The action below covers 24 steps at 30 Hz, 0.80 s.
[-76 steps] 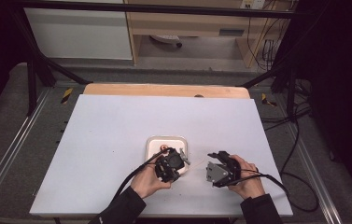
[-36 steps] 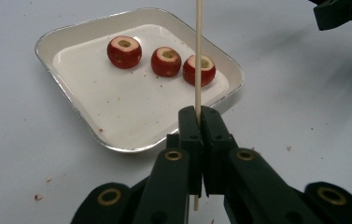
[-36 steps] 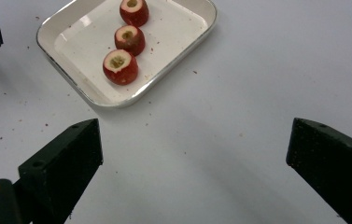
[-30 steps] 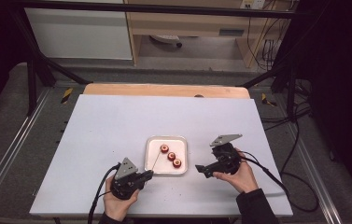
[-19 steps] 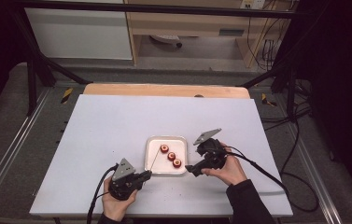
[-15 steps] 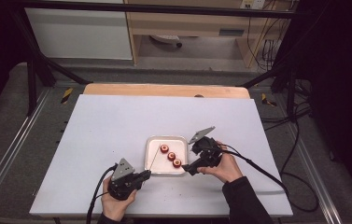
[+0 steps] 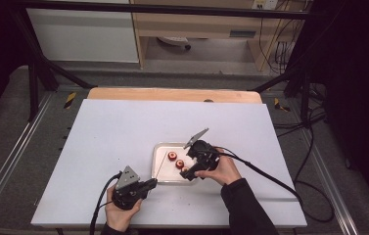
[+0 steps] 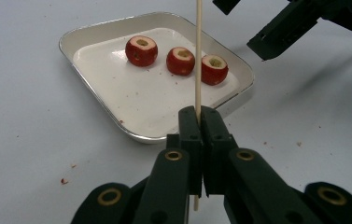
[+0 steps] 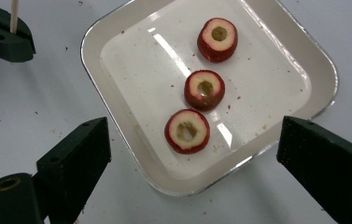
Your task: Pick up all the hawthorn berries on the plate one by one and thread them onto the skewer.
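A white tray near the table's front edge holds three red cored fruits in a row. My left gripper is shut on a thin wooden skewer, which points up over the tray. In the high view this gripper rests just off the tray's front left corner. My right gripper hangs open above the tray, its jaws spread wide on either side of the nearest fruit. From above it covers the tray's right part.
The tray sits on a white board speckled with small red crumbs. A wooden strip runs along the board's far edge. Cables trail from both grippers off the front and right. Dark frame rails flank the table.
The left gripper drew back from the tray to the front left with the skewer. The right gripper then moved left from beside the tray to over it.
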Available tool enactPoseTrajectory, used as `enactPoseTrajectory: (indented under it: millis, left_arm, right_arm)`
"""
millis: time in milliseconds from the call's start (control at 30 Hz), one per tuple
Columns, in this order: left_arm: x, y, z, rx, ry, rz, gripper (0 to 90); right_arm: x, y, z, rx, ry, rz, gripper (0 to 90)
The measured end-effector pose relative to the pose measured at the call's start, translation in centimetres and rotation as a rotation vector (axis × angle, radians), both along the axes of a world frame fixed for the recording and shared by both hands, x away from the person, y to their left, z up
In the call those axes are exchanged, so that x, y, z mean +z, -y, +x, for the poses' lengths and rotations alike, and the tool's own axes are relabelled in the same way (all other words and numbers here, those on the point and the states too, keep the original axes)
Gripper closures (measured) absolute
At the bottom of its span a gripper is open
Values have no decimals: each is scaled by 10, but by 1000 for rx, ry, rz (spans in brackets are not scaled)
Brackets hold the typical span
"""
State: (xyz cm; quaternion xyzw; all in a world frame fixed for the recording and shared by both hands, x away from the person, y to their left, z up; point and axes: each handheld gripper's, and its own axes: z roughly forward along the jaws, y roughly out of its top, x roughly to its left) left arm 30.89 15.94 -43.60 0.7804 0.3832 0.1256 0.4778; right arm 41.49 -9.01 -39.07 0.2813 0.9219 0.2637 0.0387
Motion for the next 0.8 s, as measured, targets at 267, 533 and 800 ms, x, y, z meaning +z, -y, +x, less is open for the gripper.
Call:
enactPoseTrajectory:
  millis: [267,533,800]
  left_arm:
    - [-3,-1,1,-3,-7,13,883]
    - [-4,-1,1,-8,-9,17,883]
    - [-5,0,1,-14,-14,25,883]
  right_arm:
    - [-6,-18,11,56,-29,-56,207]
    - [-12,-22,16,103,-69,-123,382]
    - [-19,-23,19,137,-99,-173,474]
